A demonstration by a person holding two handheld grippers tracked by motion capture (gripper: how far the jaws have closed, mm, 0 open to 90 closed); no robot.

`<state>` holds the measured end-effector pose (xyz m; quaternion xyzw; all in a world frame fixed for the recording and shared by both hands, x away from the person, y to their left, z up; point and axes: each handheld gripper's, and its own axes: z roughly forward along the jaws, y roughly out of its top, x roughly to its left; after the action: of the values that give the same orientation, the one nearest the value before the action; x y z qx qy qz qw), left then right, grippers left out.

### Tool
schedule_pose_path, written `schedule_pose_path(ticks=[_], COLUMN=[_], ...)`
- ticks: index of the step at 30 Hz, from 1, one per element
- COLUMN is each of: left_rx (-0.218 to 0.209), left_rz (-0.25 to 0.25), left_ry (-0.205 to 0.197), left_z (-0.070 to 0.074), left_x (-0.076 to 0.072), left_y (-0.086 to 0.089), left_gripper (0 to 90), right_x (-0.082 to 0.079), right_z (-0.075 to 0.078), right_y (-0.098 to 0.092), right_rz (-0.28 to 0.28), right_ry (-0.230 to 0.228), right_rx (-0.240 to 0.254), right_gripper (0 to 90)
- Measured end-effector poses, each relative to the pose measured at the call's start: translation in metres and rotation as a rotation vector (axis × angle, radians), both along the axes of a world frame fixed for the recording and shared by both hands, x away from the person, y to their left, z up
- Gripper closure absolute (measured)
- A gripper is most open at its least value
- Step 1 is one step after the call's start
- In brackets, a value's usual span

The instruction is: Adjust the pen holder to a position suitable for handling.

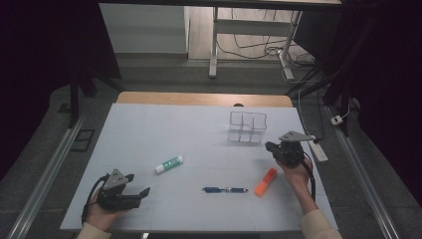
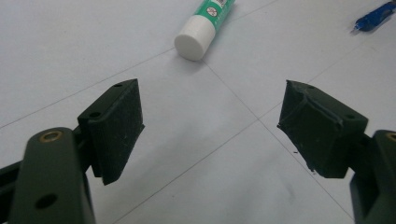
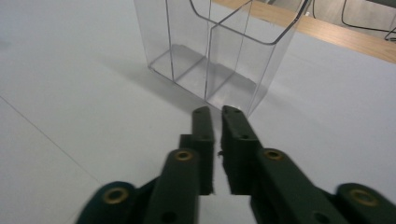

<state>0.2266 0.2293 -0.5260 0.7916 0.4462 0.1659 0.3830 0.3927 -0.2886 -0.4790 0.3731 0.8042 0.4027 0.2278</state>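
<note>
Hovering in the right half of the high view, the right tongs (image 1: 272, 147) are closed on nothing, just before the clear organizer (image 1: 247, 127). The left tongs (image 1: 137, 184) rest wide open, empty, aimed at the glue stick (image 1: 168, 164), probably for picking it.

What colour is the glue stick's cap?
White; the glue stick has a green label, clearest in the left gripper view.

In the left gripper view, the glue stick (image 2: 205, 25) was cut off by the top edge at twelve o'clock, its label too blurred to read. The blue pen (image 2: 375, 16) ran off the frame at two o'clock. In the right gripper view, the clear organizer (image 3: 219, 51) lost its upper rim beyond the top edge.
</note>
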Motion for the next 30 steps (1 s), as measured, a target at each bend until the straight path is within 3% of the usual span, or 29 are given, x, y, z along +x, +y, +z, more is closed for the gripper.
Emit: schedule_pose_path(ticks=[18, 30], left_rx=[0.011, 0.013], left_rz=[-0.005, -0.013], left_ry=[0.004, -0.01], left_z=[-0.002, 0.002], left_x=[0.002, 0.0], left_y=[-0.001, -0.004], left_gripper=[21.9, 21.9], right_x=[0.032, 0.054], right_z=[-0.001, -0.004], right_y=[-0.006, -0.01], right_rz=[-0.066, -0.108], right_ry=[0.005, 0.027], right_rx=[0.011, 0.057], right_gripper=[89.3, 89.3])
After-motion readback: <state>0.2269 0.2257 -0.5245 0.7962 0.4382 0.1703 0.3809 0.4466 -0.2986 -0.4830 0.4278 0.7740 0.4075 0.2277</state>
